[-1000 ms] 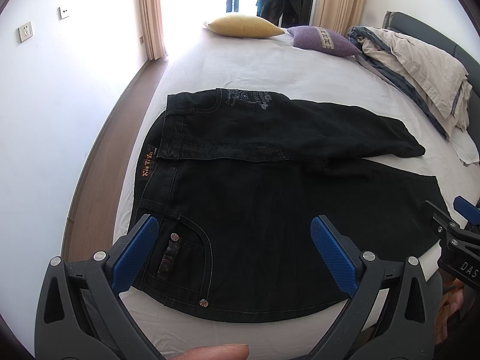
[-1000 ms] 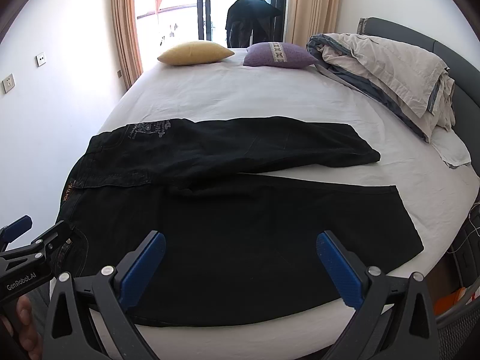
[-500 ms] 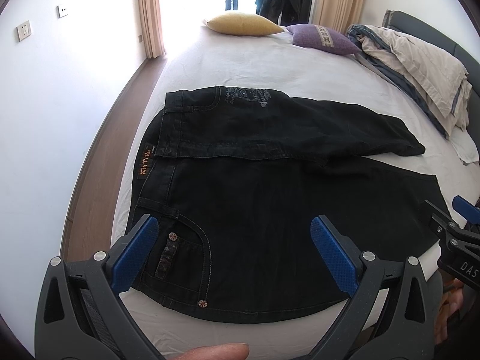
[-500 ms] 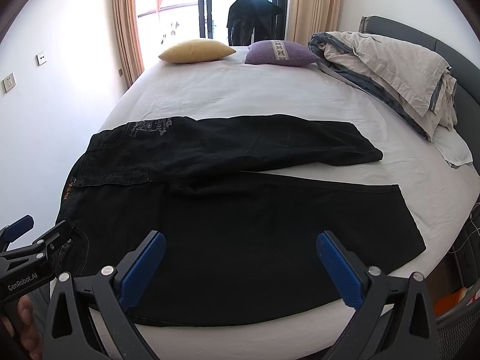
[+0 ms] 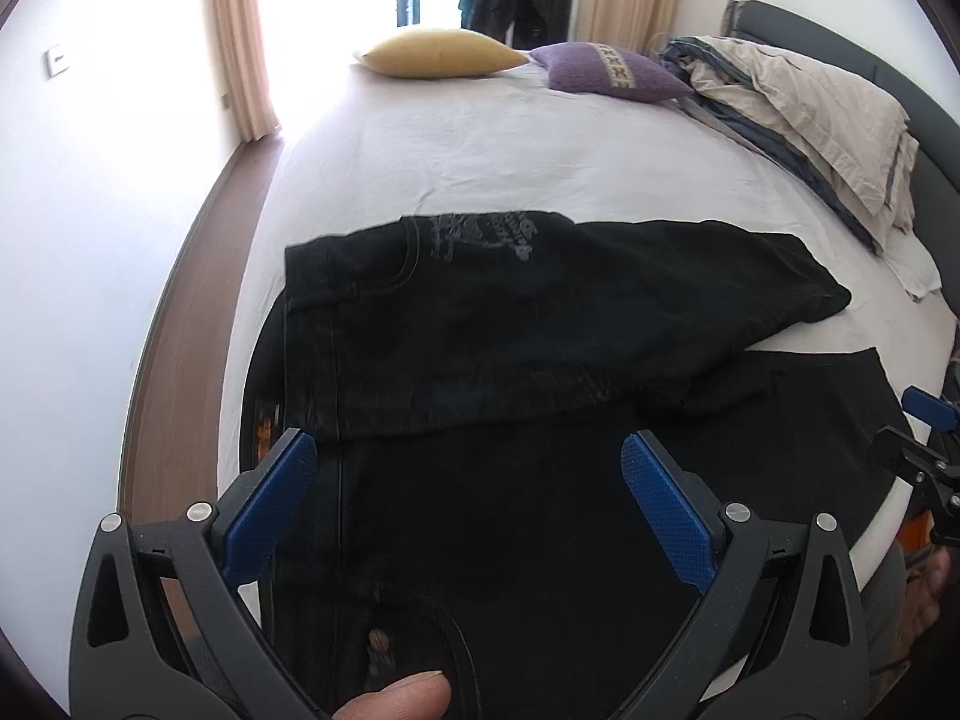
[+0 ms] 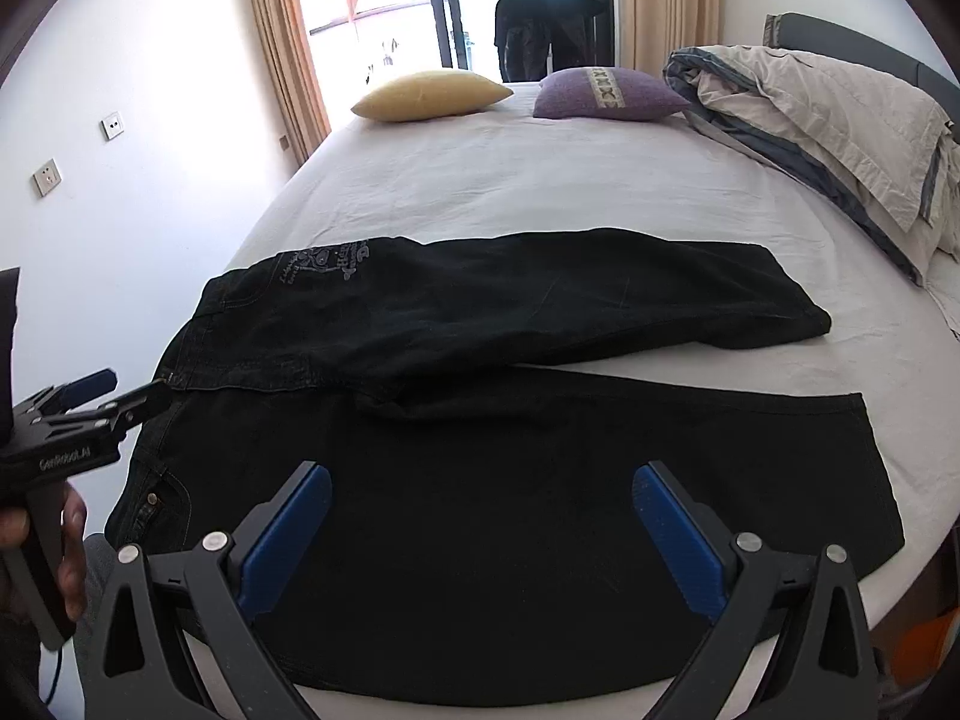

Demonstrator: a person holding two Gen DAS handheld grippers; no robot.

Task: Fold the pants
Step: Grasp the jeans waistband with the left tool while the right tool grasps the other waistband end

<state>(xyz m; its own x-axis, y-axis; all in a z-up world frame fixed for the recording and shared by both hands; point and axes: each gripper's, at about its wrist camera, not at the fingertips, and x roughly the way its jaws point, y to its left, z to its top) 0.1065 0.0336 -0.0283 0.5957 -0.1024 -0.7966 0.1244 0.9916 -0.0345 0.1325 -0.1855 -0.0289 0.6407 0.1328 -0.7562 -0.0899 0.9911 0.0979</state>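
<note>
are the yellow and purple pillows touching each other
Apart. The right wrist view shows white sheet between the yellow pillow and the purple pillow.

Bright daylight from the balcony door at the far end, blown out to pure white in the left wrist view and spilling glare over the wall and the near part of the bed sheet. Black pants almost without detail, folds lost in shadow. Slight motion blur in the left wrist view; right wrist view sharper. Strong fisheye bending, dark vignette in the corners.
</note>
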